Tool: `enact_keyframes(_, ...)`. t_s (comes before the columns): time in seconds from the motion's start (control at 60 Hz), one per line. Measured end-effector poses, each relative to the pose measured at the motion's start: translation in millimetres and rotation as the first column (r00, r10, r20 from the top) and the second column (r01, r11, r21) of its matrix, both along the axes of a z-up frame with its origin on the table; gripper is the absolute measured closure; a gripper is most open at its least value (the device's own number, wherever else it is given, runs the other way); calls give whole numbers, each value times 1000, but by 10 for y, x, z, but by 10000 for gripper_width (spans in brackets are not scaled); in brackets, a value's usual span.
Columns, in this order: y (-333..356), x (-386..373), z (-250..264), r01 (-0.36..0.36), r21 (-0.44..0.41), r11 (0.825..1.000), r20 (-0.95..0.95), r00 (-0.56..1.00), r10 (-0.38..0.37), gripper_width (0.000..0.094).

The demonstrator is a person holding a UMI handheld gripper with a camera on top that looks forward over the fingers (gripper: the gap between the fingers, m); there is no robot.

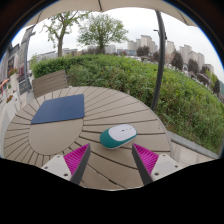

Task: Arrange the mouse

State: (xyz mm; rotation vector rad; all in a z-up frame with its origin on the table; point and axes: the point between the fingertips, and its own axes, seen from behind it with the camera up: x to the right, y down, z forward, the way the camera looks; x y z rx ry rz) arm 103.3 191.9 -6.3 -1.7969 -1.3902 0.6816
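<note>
Between the two raised fingers, the gripper point(109, 160) stood open, its pink pads point(76, 158) well apart and holding nothing. Just ahead of them, on the round slatted wooden table point(100, 105), lay the mouse point(119, 135), white on top with a teal underside, its long axis running roughly crosswise to the fingers; which end was its front could not be told. Beyond it, further across the table, a dark blue mouse pad point(58, 108) lay flat. Past the table rose a pole point(160, 60), a green hedge point(150, 80) and trees point(100, 30).
</note>
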Motion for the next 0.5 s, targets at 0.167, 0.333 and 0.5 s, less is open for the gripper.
enact_keyframes(0.167, 55, -364, -60, -29, -26, 999, 13, 999, 29, 83)
enact_keyframes(0.333, 35, -723, -72, -69, -71, 995, 9, 998, 69, 83)
enact_keyframes(0.5, 51, -909, -74, -103, -66, 992, 12, 994, 104, 110)
